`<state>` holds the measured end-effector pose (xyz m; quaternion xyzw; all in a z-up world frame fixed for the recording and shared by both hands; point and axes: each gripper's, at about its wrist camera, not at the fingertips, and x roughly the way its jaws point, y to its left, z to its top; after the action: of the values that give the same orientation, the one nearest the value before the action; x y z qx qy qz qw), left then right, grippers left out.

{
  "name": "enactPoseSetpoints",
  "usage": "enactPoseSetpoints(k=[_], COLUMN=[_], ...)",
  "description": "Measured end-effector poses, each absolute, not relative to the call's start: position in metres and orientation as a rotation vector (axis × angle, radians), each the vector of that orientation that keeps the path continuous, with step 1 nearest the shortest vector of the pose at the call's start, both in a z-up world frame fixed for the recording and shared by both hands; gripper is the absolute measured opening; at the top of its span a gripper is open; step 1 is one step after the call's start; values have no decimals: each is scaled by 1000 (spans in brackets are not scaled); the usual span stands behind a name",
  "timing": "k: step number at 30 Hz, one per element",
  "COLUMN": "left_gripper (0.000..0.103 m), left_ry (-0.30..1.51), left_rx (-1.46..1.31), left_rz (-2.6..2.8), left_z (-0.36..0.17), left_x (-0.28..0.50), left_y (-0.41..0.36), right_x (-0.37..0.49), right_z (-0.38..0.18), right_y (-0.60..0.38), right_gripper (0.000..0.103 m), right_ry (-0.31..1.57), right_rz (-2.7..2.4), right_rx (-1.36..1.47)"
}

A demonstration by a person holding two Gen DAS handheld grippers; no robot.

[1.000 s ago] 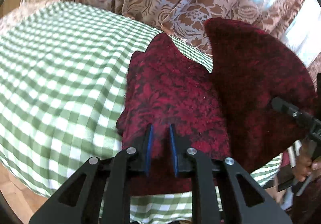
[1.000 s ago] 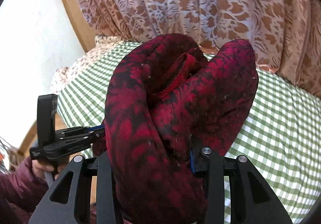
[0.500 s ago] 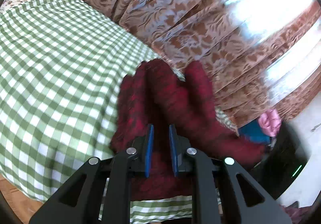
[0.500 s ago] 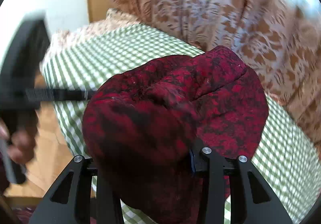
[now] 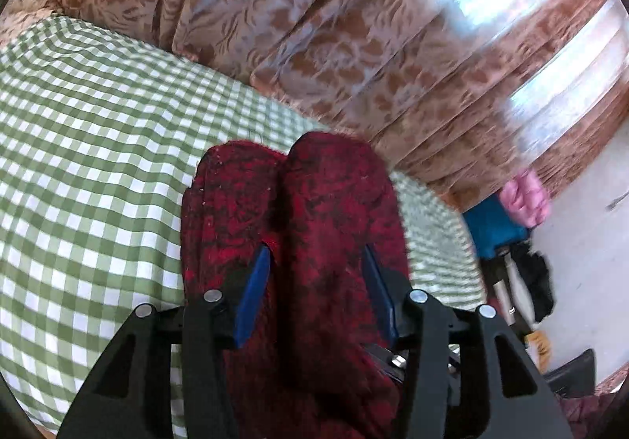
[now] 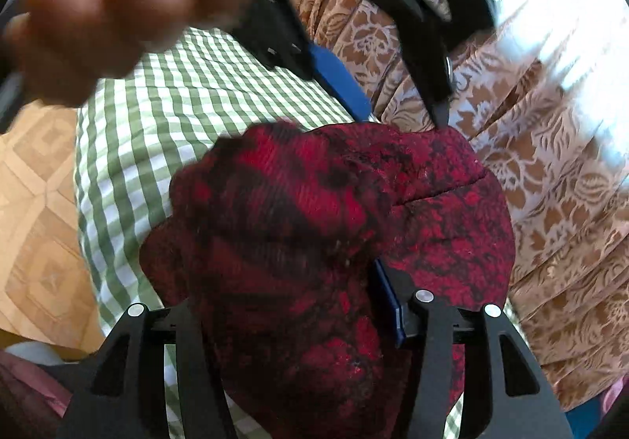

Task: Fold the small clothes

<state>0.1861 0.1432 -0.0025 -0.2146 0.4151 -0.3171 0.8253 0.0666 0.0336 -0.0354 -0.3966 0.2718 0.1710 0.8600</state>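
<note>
Looking along the left wrist view, the dark red and black fuzzy knitted garment [image 5: 298, 242] lies doubled on the green-and-white checked cloth-covered table [image 5: 98, 171], two rounded lobes side by side at its far end, so at least one fold looks made. The left gripper [image 5: 314, 281] has its blue-padded jaws opening; a thick ridge of the garment runs between them, and with the pads spreading I judge the pinch is letting go rather than holding. Behind hangs a brown floral patterned curtain [image 5: 314, 45]. In the right wrist view the same garment [image 6: 452, 211] bulges up in a bunched heap over the right gripper [image 6: 298, 301], hiding its left finger; the jaws are opening here too, cloth lying between them and against the blue right pad. A blurred hand [image 6: 90, 14] carries the left gripper across the top of this view. Judging by the lumpy mound, the fold is laid but not flattened: smoothing it, and perhaps another fold, is left.
</note>
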Motion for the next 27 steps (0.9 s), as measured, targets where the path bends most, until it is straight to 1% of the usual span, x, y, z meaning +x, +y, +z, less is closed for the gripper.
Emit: enactPoseSetpoints(k=[1, 3, 5, 6, 7, 9, 10, 11, 13, 15, 18, 19, 20, 21, 22, 24, 27], left_gripper=[47, 21, 16, 14, 14, 14, 14, 14, 14, 14, 14, 14, 14, 14, 14, 14, 14], left_ry=[901, 937, 924, 918, 917, 914, 911, 908, 902, 897, 891, 882, 881, 880, 878, 874, 877], left_rx=[-432, -362, -323, -310, -302, -286, -280, -270, -259, -251, -240, -242, -241, -240, -240, -243, -249], left_rz=[-692, -702, -700, -686, -676, -660, -657, -650, -641, -629, -611, -610, -607, -601, -592, -577, -532], left_z=[-3, -2, 3, 7, 10, 17, 19, 23, 29, 32, 34, 35, 35, 35, 35, 34, 27], left_x=[190, 197, 197, 196, 196, 194, 193, 191, 188, 186, 183, 181, 180, 179, 178, 175, 171], left_y=[136, 120, 113, 110, 109, 109, 109, 111, 115, 119, 123, 125, 126, 128, 130, 135, 147], right_x=[66, 63, 61, 62, 59, 54, 52, 50, 48, 48, 49, 51, 54, 58, 63, 65, 67], right_z=[-35, -36, -34, -31, -27, -13, -4, 7, 24, 40, 54, 55, 54, 52, 48, 40, 23], right_y=[33, 31, 27, 25, 21, 9, 1, -13, -39, -73, -116, -125, -131, -130, -126, -110, -67], right_gripper=[54, 54, 58, 66, 71, 77, 78, 81, 91, 91, 90, 85, 82, 74, 71, 69, 68], right_ry=[564, 551, 550, 550, 551, 571, 590, 617, 686, 766, 773, 770, 767, 768, 772, 763, 720], right_rz=[358, 353, 352, 363, 386, 468, 513, 580, 693, 801, 789, 760, 710, 680, 649, 612, 540], right_rx=[-834, -834, -809, -794, -777, -711, -663, -578, -418, -223, -52, -28, -27, -40, -63, -123, -304])
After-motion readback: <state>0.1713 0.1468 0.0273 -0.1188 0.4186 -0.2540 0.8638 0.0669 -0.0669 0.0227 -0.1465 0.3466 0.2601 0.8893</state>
